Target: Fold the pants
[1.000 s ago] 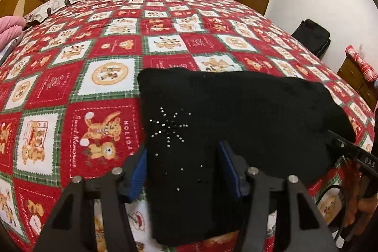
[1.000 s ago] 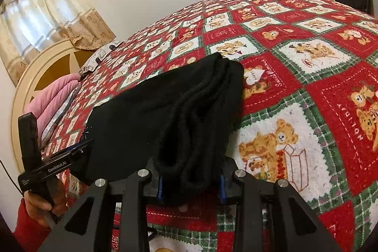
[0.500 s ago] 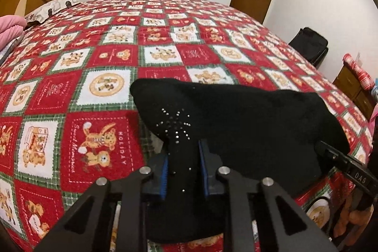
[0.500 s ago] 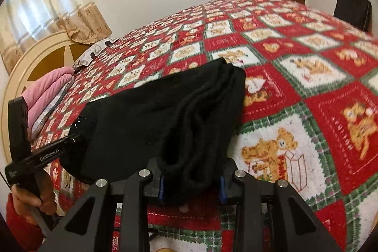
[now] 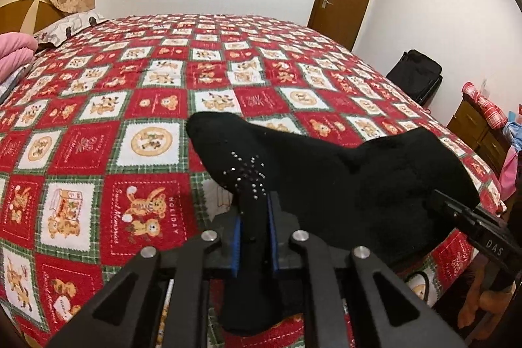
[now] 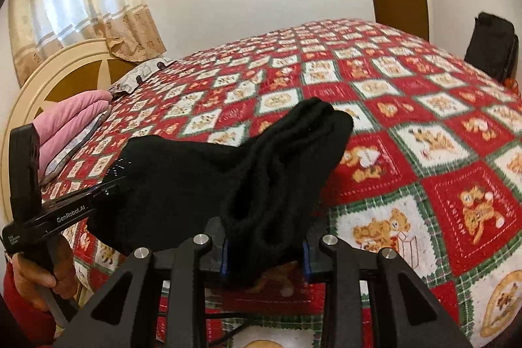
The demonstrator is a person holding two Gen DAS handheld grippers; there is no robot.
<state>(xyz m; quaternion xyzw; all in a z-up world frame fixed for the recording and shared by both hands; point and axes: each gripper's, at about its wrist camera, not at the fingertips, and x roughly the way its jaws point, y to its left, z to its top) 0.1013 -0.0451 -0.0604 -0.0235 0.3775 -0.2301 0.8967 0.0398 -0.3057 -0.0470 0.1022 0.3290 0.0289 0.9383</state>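
Left tongs (image 5: 254,237) are pinching a thin edge of the black knitted pants with a small rhinestone starburst (image 5: 326,185), blue pads nearly together with only one narrow strip of cloth between them. Right tongs (image 6: 265,253) are clamping a much thicker bunch of the same garment, several rolled layers filling the gap, so the pads are standing noticeably wider apart. The pants are lying across the near edge of the bed, on the red, white and green patchwork quilt with teddy-bear squares (image 5: 137,106), partly lifted at both gripped ends, with the middle sagging onto the quilt. Risks, as judged from this state: the left grip is taking very little fabric, so any pull toward the far side may be drawing the knit out of the pads and dropping that corner. The right bundle is looking uneven; if it is being carried over as it is, the layers may be spreading or twisting and the fold line coming out crooked. The two ends are being held at different thicknesses, so unequal tension may be skewing the cloth. The garment is close to the bed edge; a released end may be sliding off toward the floor.
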